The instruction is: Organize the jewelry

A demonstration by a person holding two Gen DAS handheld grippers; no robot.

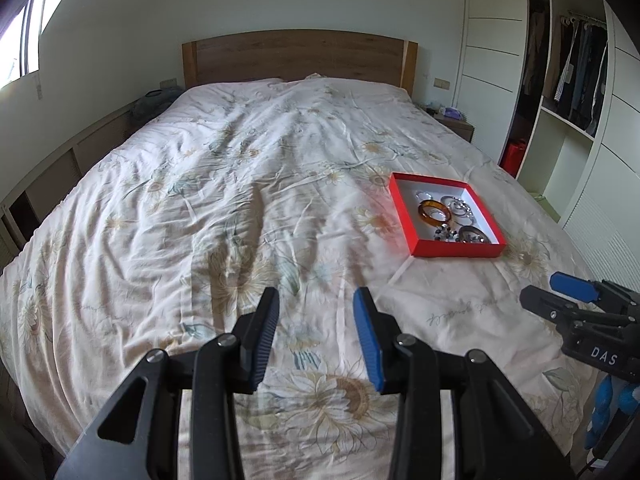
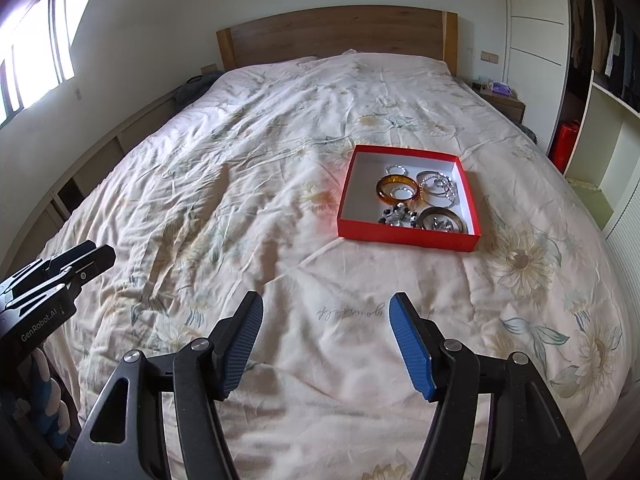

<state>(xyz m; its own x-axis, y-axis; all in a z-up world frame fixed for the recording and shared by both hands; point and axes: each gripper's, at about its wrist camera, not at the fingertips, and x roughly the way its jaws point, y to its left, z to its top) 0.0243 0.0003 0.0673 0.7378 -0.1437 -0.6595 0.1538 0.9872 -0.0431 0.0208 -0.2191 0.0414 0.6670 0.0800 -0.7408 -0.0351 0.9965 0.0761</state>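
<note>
Red box (image 2: 408, 236) of bangles lies ahead and right, well apart; my right gripper (image 2: 326, 344) is nearer, both grippers spread, empty.

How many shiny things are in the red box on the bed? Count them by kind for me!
In the shallow red cardboard box:
Amber-brown translucent bangle: 1
Dark smoky bangle: 1
Silver-coloured rings and bangles: about 4, tangled, so not certain
Black-and-white beaded piece: 1
Total: about 7
Both claws, left and right, hold nothing.
</note>
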